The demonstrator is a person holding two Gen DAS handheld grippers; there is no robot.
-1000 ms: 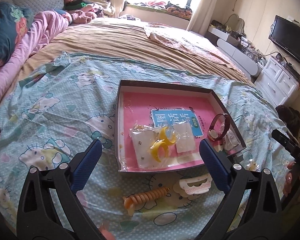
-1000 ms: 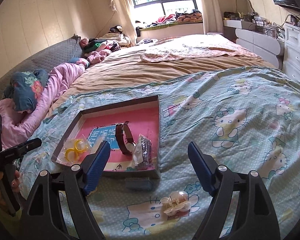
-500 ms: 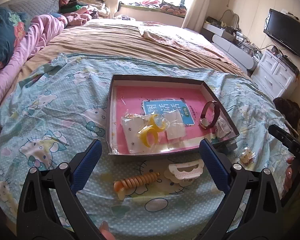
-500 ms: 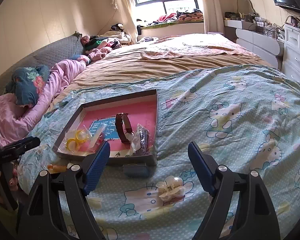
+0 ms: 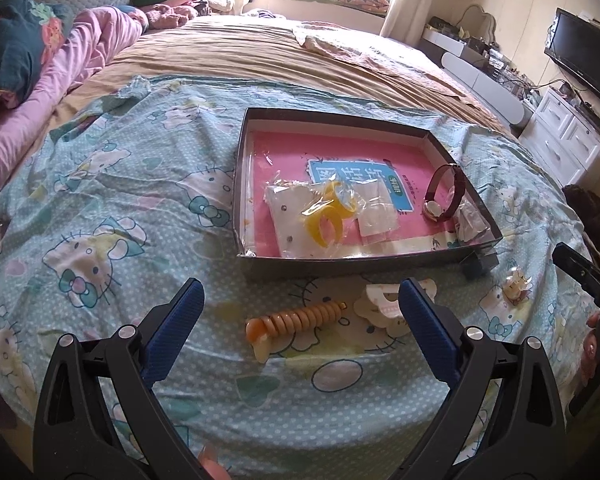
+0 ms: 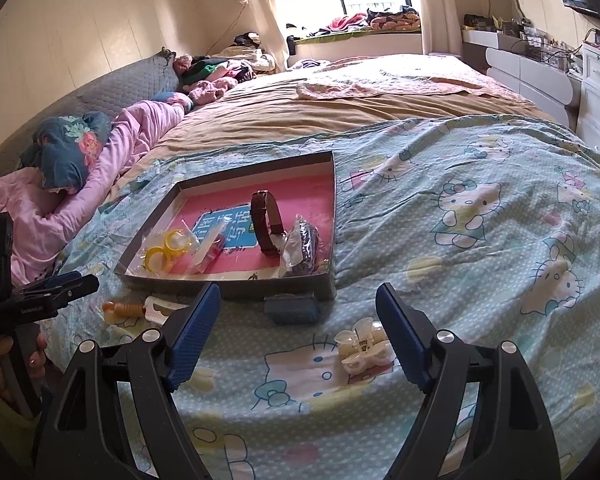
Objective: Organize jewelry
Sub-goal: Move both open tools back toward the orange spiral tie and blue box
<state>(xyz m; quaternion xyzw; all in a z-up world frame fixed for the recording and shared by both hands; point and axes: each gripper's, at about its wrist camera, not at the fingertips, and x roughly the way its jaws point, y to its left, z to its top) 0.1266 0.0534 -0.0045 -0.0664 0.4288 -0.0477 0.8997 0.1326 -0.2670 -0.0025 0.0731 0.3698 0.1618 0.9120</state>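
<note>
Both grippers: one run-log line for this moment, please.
left gripper: open, over orange spiral clip | right gripper: open, beside pearl claw clip | tray: watch inside

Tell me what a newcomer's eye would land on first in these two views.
First, the shallow box with its bright pink floor, lying on the cartoon-cat bedspread and holding a dark red watch and yellow rings in a clear bag. Next, the pieces loose on the spread before it: an orange spiral hair tie, a white claw clip and a pearly claw clip. Both grippers, left and right, frame them with jaws open.
</note>
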